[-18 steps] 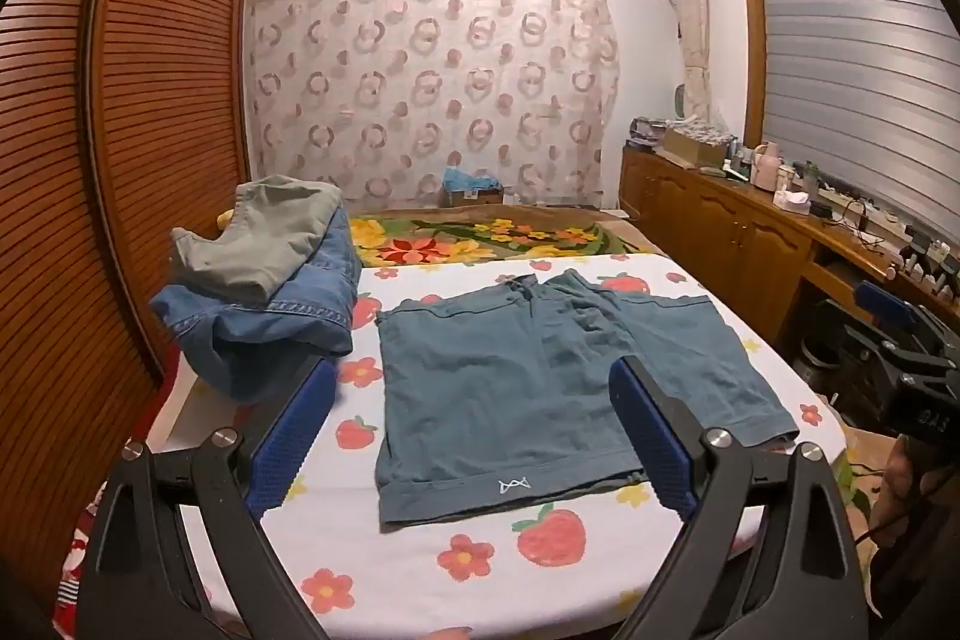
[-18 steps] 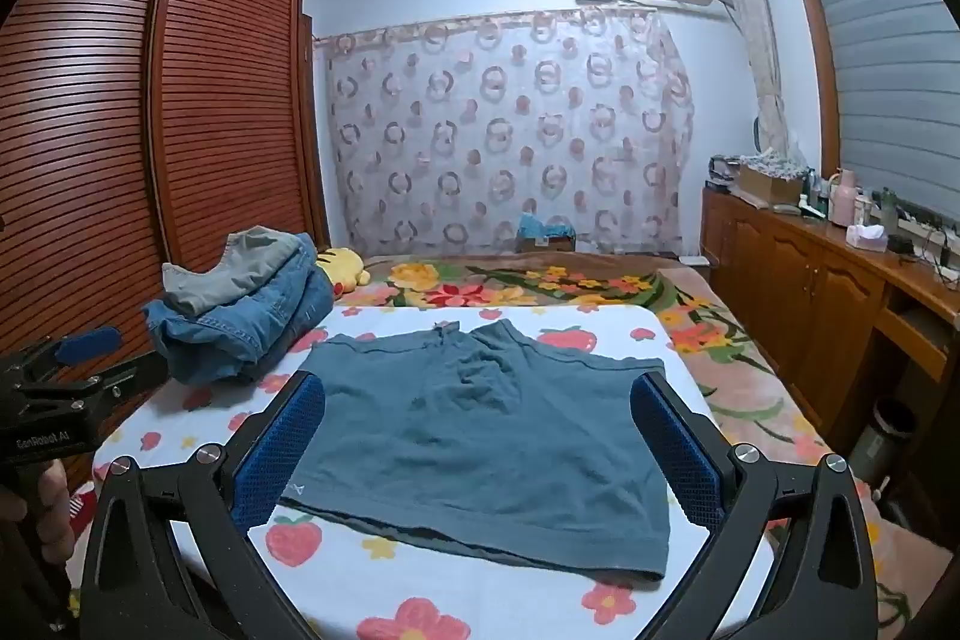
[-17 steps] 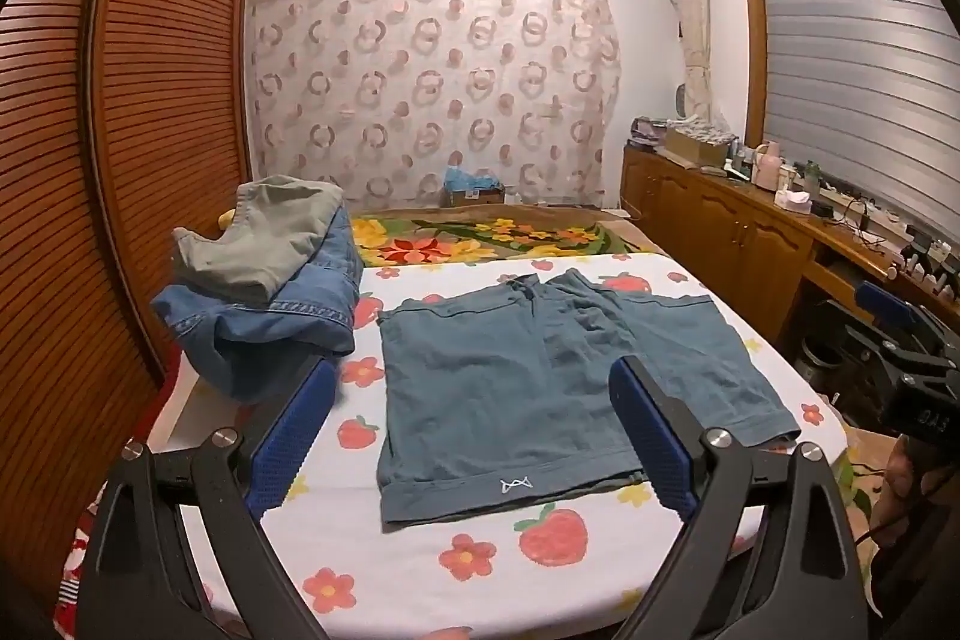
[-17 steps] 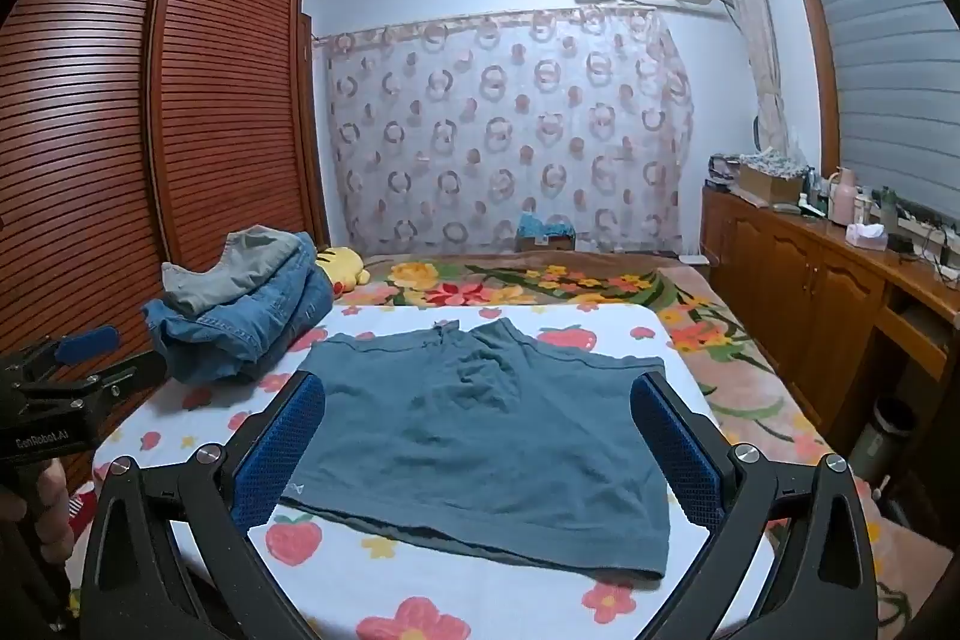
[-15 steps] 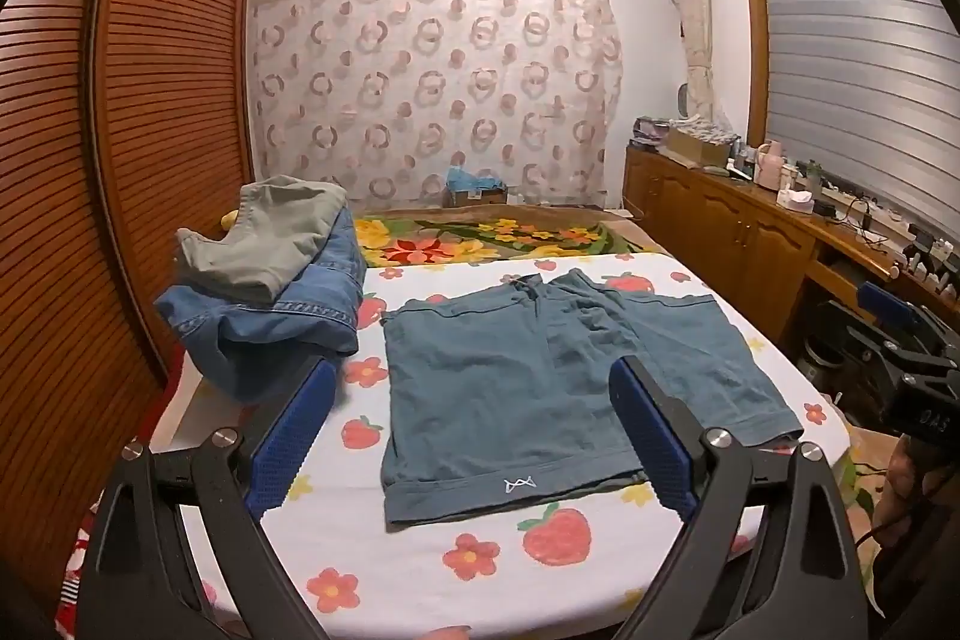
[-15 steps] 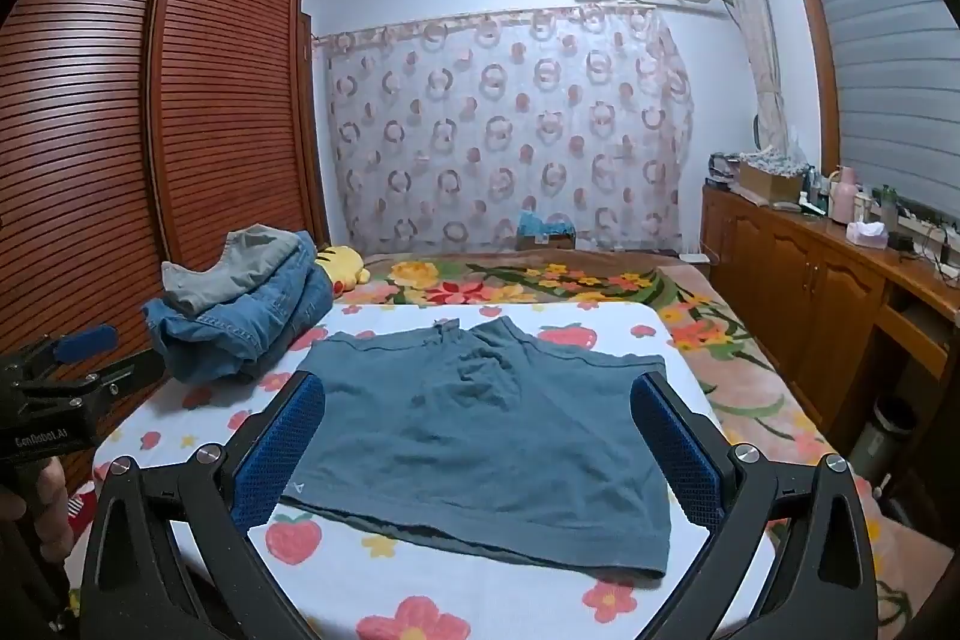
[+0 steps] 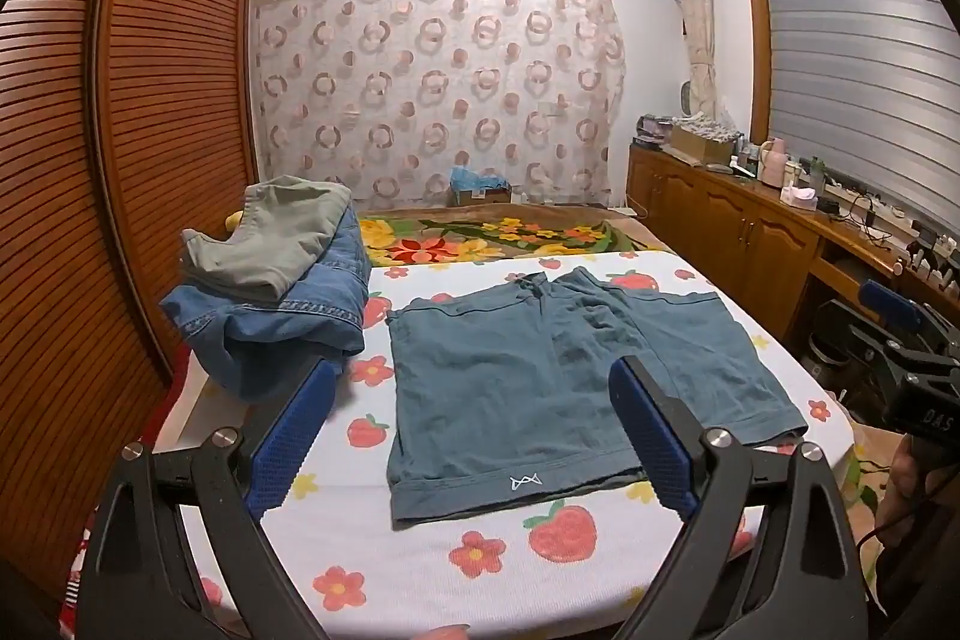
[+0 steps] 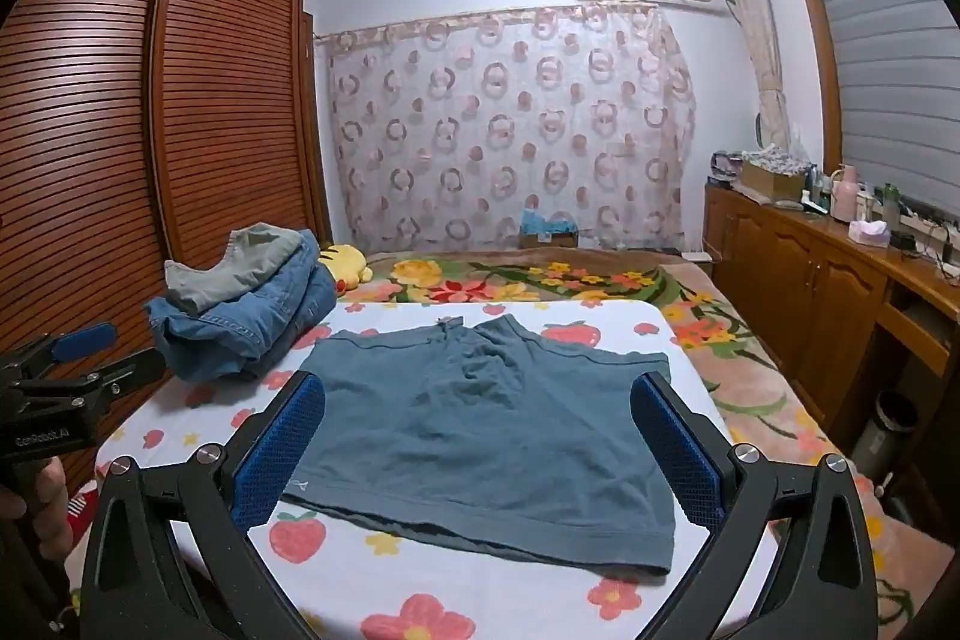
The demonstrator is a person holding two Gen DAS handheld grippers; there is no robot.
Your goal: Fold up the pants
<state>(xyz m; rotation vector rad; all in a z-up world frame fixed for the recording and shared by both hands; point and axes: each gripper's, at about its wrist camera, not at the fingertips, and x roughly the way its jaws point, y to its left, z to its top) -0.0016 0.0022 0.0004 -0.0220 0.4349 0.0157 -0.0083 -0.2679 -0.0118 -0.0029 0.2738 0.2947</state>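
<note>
Teal-blue shorts (image 7: 540, 382) lie spread flat on the white flower-and-strawberry sheet, waistband at the far side, hems toward me; they also show in the right wrist view (image 8: 480, 412). My left gripper (image 7: 471, 433) is open and empty, held above the near hem of the left leg. My right gripper (image 8: 477, 445) is open and empty, held above the near hem. Each gripper shows at the edge of the other's view, the right gripper (image 7: 900, 346) and the left gripper (image 8: 66, 370).
A pile of folded clothes, grey-green on denim (image 7: 270, 280), sits on the bed's left side by the slatted wardrobe (image 7: 120, 160). A wooden cabinet (image 7: 750, 232) with clutter runs along the right. A flowered blanket (image 7: 480, 235) lies beyond the sheet. A yellow plush toy (image 8: 345, 265) lies behind the pile.
Both grippers stay open and nearly still; the left wrist view has shifted very slightly, so the shorts sit a touch further right in it.
</note>
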